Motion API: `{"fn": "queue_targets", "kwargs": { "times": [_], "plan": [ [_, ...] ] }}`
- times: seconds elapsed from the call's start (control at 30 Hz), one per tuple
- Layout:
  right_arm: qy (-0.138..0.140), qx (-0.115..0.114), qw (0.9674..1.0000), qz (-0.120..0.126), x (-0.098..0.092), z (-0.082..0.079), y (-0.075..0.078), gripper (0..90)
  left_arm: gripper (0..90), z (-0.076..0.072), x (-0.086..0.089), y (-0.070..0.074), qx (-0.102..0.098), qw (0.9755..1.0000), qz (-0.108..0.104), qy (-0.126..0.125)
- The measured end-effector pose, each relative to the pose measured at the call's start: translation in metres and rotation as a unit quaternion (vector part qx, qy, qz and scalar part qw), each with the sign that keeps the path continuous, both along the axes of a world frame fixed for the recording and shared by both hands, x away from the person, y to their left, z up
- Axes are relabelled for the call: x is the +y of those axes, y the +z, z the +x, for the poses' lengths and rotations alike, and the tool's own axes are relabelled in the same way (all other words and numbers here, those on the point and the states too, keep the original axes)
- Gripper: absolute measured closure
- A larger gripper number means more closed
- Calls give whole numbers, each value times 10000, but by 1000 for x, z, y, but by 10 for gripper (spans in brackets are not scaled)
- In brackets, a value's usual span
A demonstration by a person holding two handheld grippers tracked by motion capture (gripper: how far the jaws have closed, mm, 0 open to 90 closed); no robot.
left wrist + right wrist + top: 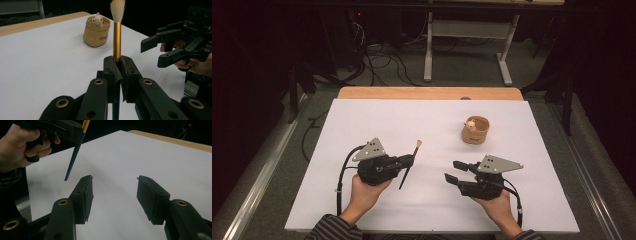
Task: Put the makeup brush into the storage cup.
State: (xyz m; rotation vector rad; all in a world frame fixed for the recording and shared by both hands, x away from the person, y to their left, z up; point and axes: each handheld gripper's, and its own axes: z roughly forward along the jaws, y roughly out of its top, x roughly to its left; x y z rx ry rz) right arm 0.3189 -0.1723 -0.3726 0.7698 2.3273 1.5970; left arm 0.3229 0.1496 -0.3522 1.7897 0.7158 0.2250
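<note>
Top-lit: counter [432, 150] sheet bright white, no glare. Surroundings from 9 through 12 to 3 o'clock near black. Soft shadows only. Near claw parts slightly blurred in gripper views.

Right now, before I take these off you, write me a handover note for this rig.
Left hand-held gripper: shut on the calligraphy brush, clamped at the gold part of its handle, bristles pointing away, dark tapered end hanging below the jaws, lifted off the white table.
Right hand-held gripper: open, holding nothing, held just over the table beside the left one.
The tan pouch-shaped pot with a small figurine at its rim stands upright on the far right of the table, untouched.
Done: brush picked up.
Left: probably carry the brush to the pot and set it in; that is my guess.
</note>
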Motion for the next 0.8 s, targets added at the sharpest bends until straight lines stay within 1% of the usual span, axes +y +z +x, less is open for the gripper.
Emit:
{"fn": "queue_targets", "kwargs": {
  "times": [0.07, 0.1, 0.17, 0.2, 0.27, 0.3, 0.4, 0.43, 0.47, 0.53, 0.57, 0.8],
  "plan": [
    [69, -25, 10000, -34, 5, 3, 0, 488, 836, 0, 0, 1, -24, 10000, -19, 1],
    [80, 24, 10000, -32, 7, 3, 0, 488, 836, 0, -1, 1, -29, 10000, -27, 5],
    [124, -3, 9999, -51, 8, 4, 0, 488, 836, 1, -1, 1, -33, 10000, -40, 9],
    [191, -16, 9998, -77, 13, 5, 0, 488, 836, 1, -1, 2, -40, 10000, -50, 9],
    [218, -15, 9997, -83, 15, 5, 0, 488, 836, 1, -1, 2, -53, 10000, -64, 6],
    [228, 21, 9997, -115, 20, 6, 0, 488, 836, 2, -2, 2, -54, 10000, -66, 6],
    [318, 34, 9994, -144, 28, 7, 0, 490, 836, 2, -3, 1, -65, 10000, -34, 1],
    [318, 34, 9994, -144, 28, 7, 0, 490, 836, 2, -3, 1, -65, 10000, -34, 1],
    [372, 18, 9991, -182, 35, 8, 1, 495, 836, 2, -4, 1, -70, 10000, -30, 2],
    [394, 4, 9990, -189, 37, 8, 1, 496, 836, 2, -4, 0, -79, 10000, -40, 6],
    [426, 15, 9989, -207, 41, 8, 1, 499, 836, 3, -4, 0, -85, 10000, -46, 7],
    [537, -49, 9983, -215, 52, 12, 1, 509, 836, 3, -7, 0, -102, 9999, -70, -20]
  ]
}}
